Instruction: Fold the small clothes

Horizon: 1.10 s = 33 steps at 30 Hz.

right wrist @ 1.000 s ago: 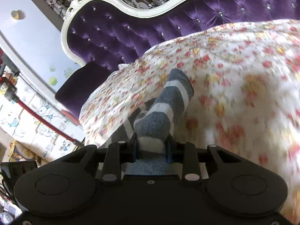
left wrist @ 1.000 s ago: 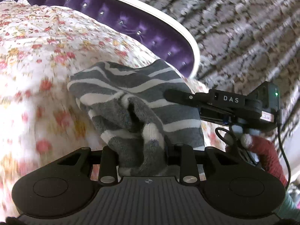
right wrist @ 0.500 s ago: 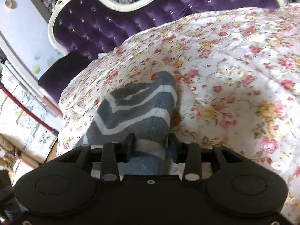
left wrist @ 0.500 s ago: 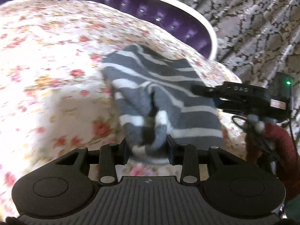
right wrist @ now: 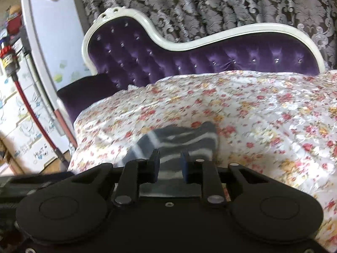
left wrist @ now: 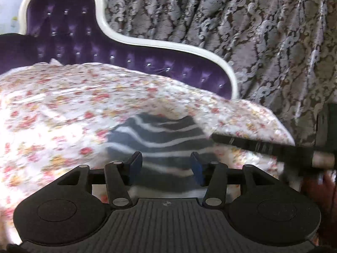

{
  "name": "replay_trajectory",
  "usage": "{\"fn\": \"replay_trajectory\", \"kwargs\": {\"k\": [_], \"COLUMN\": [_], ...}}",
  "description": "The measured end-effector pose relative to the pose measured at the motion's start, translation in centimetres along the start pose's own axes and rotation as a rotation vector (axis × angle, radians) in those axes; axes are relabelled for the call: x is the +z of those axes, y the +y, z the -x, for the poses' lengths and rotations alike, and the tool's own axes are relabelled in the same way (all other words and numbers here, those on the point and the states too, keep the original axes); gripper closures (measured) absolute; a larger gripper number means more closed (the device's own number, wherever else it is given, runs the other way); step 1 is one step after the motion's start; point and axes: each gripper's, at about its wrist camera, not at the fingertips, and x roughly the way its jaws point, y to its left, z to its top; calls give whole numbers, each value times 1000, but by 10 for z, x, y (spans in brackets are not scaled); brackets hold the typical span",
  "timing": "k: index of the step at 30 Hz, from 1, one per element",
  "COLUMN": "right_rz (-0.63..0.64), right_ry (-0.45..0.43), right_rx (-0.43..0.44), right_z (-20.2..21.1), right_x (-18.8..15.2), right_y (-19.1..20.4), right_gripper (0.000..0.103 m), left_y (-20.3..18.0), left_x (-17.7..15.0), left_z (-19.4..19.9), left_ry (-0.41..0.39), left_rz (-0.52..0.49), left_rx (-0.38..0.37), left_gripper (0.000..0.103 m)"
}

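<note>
Grey-and-white striped sock (left wrist: 155,132) lies flat on the floral bedspread (left wrist: 52,109) in front of a purple tufted headboard (right wrist: 189,57) — I see it just ahead of both tools. My left gripper (left wrist: 166,166) has just been opening and stands wide, its blue pads clear of the fabric. My right gripper (right wrist: 169,164) has just been narrowing — its pads look apart, the sock beyond them and not pinched.

The sock (left wrist: 155,139) is blurry, and its near end hides behind the left gripper (left wrist: 166,168). The right gripper (right wrist: 169,165) hides the sock's near end too. The bed cover (left wrist: 52,116) is smeared.
</note>
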Motion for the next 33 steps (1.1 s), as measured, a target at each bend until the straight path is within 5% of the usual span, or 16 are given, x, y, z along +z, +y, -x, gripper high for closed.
{"fn": "replay_trajectory", "kwargs": {"k": [6,12,20,28,33], "right_rz": [28,23,63,40,-12], "right_ry": [148,151,46,111,97], "right_rx": [-76,-64,-24,-172,-235], "right_z": [-23,-18,-36,-77,-69], "right_x": [-35,-30,1,-6,-4], "right_y": [-3,-1,13,-22,-39], "right_gripper": [82,81,74,80,56], "left_y": [21,31,26,18,14], "left_x": [-26,-32,-29,-28,-28], "left_z": [-36,-34,-41,-44,-48], "left_ry": [99,106,120,124,131], "left_rz": [84,90,86,50,37], "left_rx": [56,46,56,88,85], "left_gripper": [56,56,56,54,41]}}
